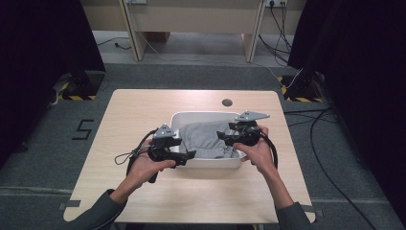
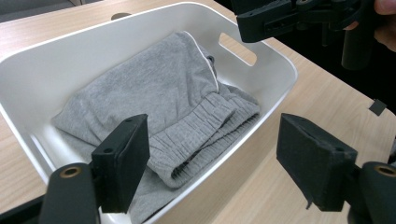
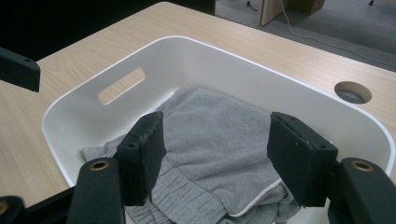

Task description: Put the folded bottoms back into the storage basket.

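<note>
I note the wooden table carrying a white tub at its middle, with a folded grey garment lying inside it. My left gripper hangs over the tub's near-left rim, jaws spread and empty. My right gripper hovers over the garment, jaws apart, pinching nothing.

In the high view the left gripper covers the white tub's rim at about eight o'clock, and the right gripper hides the grey garment's edge toward three o'clock. In the left gripper view the garment's lower folds pass behind the near jaw and run off the frame at six o'clock, so their lie there cannot be told. In the right gripper view the tub's near wall is cut off at six o'clock.
</note>
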Available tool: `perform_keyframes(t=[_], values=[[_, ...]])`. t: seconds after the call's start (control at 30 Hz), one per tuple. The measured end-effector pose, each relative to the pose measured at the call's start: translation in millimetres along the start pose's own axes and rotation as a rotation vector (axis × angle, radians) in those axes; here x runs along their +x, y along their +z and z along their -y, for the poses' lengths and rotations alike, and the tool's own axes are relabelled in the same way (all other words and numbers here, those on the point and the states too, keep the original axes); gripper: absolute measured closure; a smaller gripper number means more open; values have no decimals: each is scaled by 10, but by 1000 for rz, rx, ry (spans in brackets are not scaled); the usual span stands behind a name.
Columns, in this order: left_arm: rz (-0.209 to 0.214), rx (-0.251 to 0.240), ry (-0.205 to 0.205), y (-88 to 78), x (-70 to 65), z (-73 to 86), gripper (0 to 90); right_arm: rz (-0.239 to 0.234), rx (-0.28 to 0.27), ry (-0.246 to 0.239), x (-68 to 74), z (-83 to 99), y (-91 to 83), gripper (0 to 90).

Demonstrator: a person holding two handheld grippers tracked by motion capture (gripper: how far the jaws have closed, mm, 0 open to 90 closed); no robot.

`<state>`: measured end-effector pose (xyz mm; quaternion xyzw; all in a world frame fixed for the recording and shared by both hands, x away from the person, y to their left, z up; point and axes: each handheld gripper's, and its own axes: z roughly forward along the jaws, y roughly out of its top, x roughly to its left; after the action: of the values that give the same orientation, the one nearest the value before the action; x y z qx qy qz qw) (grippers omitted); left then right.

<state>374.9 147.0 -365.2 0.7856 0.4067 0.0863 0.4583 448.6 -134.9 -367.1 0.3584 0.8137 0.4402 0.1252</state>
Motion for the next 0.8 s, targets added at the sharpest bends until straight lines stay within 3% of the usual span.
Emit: perform_keyframes(t=[0.8], values=[[-16,-15,-16,-163,55,104,207,-3,-39,0,29,134,-215,373]])
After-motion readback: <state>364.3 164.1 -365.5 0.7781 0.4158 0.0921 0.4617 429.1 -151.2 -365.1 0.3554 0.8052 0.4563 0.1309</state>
